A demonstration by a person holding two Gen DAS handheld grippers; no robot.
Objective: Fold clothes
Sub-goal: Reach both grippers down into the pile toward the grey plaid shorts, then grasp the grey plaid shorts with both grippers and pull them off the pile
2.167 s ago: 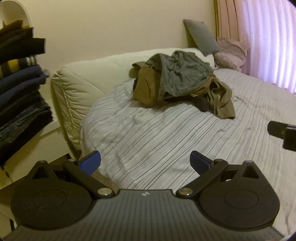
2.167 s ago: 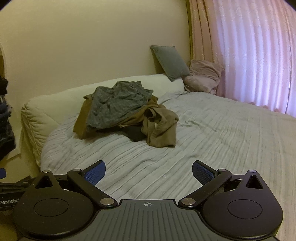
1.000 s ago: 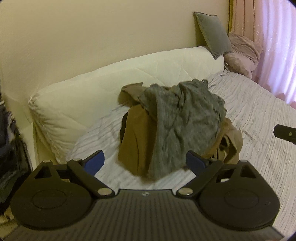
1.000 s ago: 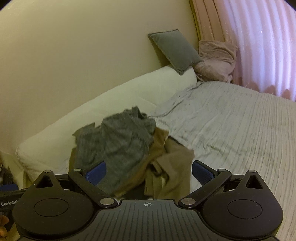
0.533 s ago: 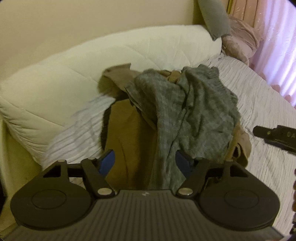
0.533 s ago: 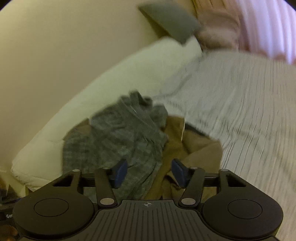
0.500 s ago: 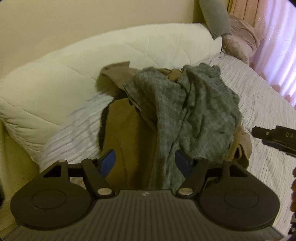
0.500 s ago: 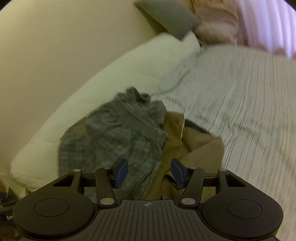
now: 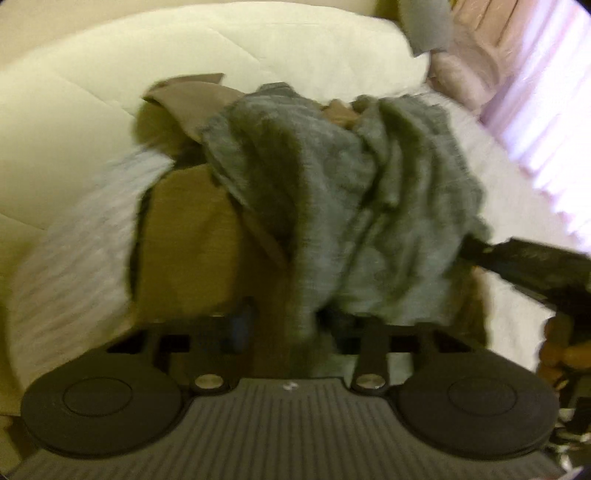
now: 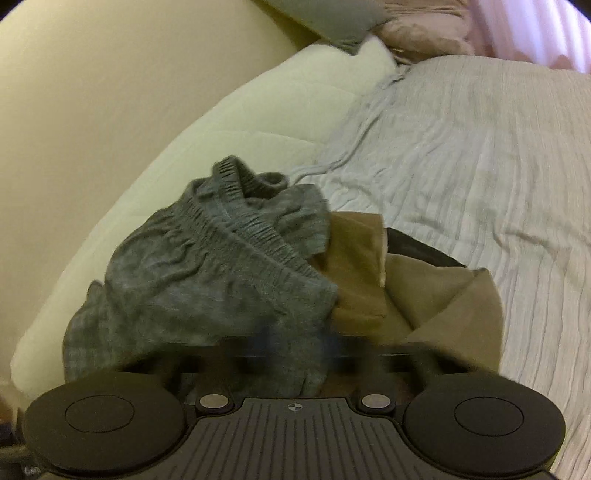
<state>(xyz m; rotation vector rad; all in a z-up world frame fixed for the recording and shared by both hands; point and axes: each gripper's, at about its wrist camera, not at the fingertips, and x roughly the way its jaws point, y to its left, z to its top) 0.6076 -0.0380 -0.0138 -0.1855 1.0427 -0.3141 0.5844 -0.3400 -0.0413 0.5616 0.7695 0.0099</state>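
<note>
Two views take in the same heap of clothes on the bed (image 10: pixel 480 155), each from its own side. From the left wrist, the left gripper (image 9: pixel 288 325) has its jaws closing on the lower hem of the grey knitted garment (image 9: pixel 332 192), with cloth hanging between them; the blur hides whether the pads press yet. That view alone shows the right gripper (image 9: pixel 469 245) coming in from the right edge, its dark tip at the far side of the grey garment, with part of a hand (image 9: pixel 565 354) below it. From the right wrist, the ribbed waistband of the grey garment runs across the top of the heap, and the jaws there are also closing with grey cloth between them, smeared by blur. Only this view shows the dark garment (image 10: pixel 417 247) tucked under the brown clothes (image 10: pixel 436 299). Brown cloth lies beneath and beside the grey piece, so it crowds both grips. Behind the heap sits a cream quilted cushion (image 9: pixel 110 92), then a grey pillow (image 10: pixel 332 18), a pink pillow (image 10: pixel 424 33) and a pink curtain (image 9: pixel 546 110)
</note>
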